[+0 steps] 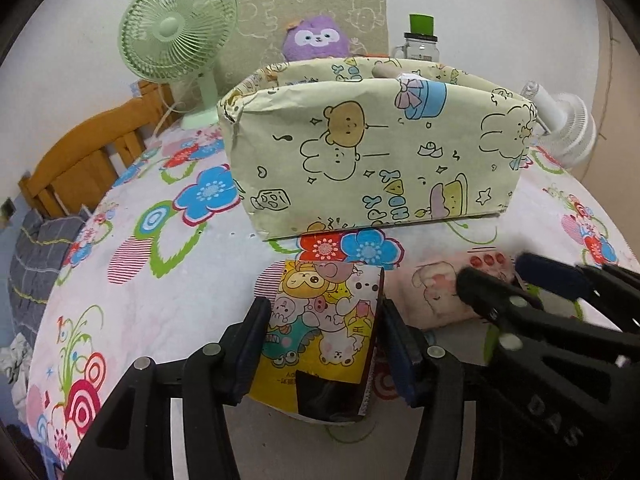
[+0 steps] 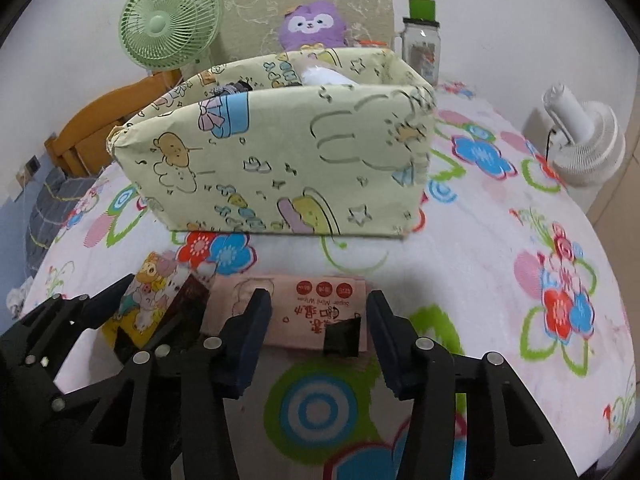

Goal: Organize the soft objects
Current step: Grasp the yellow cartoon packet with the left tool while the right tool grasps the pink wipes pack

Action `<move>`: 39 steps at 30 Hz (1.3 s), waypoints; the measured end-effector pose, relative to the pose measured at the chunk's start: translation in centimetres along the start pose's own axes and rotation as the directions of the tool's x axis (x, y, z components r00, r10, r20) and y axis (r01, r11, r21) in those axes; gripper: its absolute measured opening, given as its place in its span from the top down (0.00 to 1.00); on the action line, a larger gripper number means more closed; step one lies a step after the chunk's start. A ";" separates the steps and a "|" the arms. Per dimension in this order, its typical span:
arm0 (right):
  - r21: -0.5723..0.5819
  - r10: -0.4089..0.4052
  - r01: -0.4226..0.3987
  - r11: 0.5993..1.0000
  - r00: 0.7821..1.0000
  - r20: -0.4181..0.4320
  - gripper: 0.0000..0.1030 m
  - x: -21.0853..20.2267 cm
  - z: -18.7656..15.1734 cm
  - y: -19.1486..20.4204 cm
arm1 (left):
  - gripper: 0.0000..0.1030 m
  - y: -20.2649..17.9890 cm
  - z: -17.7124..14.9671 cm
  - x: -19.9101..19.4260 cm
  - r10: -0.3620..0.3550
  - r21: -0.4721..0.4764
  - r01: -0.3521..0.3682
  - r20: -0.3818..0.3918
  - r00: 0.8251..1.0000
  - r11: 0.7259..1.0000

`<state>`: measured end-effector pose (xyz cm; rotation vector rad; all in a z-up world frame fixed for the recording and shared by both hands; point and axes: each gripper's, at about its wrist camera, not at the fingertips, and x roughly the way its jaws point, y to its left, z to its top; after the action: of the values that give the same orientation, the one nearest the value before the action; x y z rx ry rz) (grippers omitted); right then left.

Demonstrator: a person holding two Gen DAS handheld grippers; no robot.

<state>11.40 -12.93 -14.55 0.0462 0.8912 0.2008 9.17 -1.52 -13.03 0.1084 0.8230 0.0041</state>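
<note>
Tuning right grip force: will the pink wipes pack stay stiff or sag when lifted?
Probably sags: the pink wipes pack looks like a soft film pouch lying flat on the tablecloth. Its film may be slippery. The right gripper straddles it, open.
</note>
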 end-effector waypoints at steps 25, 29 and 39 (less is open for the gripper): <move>-0.141 0.050 -0.056 0.988 0.998 -0.045 0.26 -1.5 -1.8 0.3 | 0.50 0.0 -2.7 -2.6 -0.037 0.051 0.037 -0.018 0.999 0.998; -0.129 0.062 -0.069 0.989 0.996 -0.060 0.25 -0.4 -1.5 0.6 | 0.51 0.5 -2.6 -2.4 -0.039 0.037 0.039 -0.023 0.999 0.999; -0.112 0.028 -0.032 0.993 0.999 -0.036 0.25 1.2 0.0 1.1 | 0.51 1.4 -1.5 -1.2 -0.024 0.009 0.024 -0.024 0.999 1.000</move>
<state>11.93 -11.61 -15.34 -0.0490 0.9123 0.2808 7.33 -0.07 -13.04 0.1069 0.8477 -0.0211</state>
